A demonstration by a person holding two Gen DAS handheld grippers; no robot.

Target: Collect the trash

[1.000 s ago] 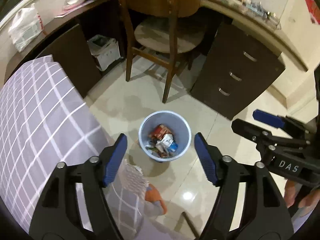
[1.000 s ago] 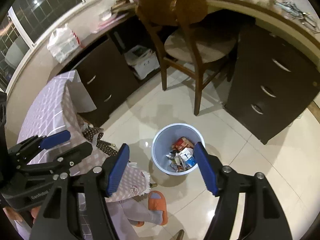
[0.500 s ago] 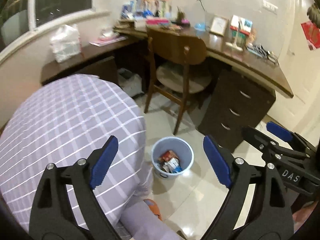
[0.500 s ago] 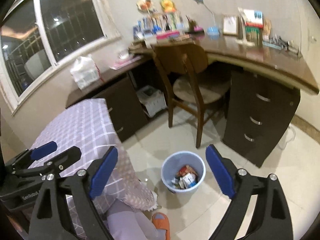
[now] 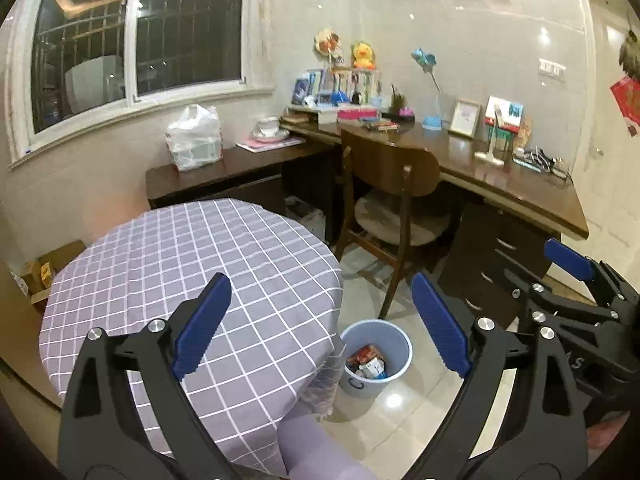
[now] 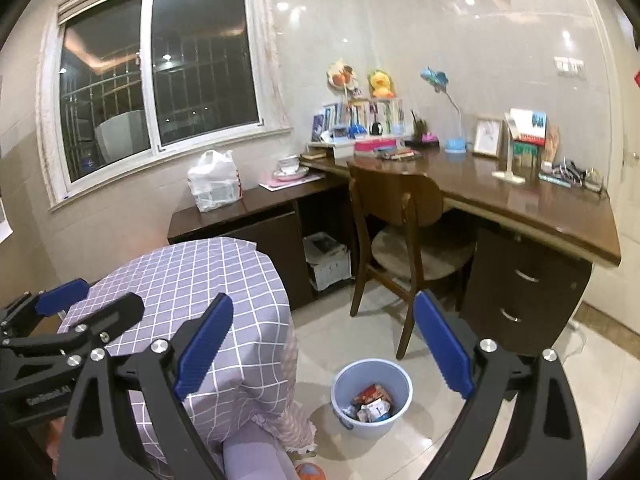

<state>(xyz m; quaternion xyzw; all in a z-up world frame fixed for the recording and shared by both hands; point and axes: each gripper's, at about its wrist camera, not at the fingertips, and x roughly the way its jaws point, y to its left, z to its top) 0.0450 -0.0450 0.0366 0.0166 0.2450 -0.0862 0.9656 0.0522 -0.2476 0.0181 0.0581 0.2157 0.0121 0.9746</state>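
Observation:
A light blue trash bin (image 5: 375, 356) stands on the tiled floor beside the round table (image 5: 168, 264). It holds crumpled wrappers and packets (image 5: 368, 362). The bin also shows in the right wrist view (image 6: 372, 396) with the trash (image 6: 372, 402) inside. My left gripper (image 5: 320, 328) is open and empty, held above the table's right edge. My right gripper (image 6: 322, 344) is open and empty, above the floor near the bin. Each gripper shows at the edge of the other's view, the right gripper (image 5: 576, 280) and the left gripper (image 6: 76, 312). The purple checked tablecloth bears no objects.
A wooden chair (image 5: 394, 200) stands behind the bin at a dark L-shaped desk (image 5: 500, 176) with drawers (image 6: 524, 292). A white plastic bag (image 5: 195, 142), books and a lamp sit on the desk. A white box (image 6: 326, 258) sits under it. My purple-clad leg (image 5: 316, 448) is below.
Both grippers have risen and tilted up from looking down at the bin. The view now takes in the table top, desk, window and wall. Both stay open.

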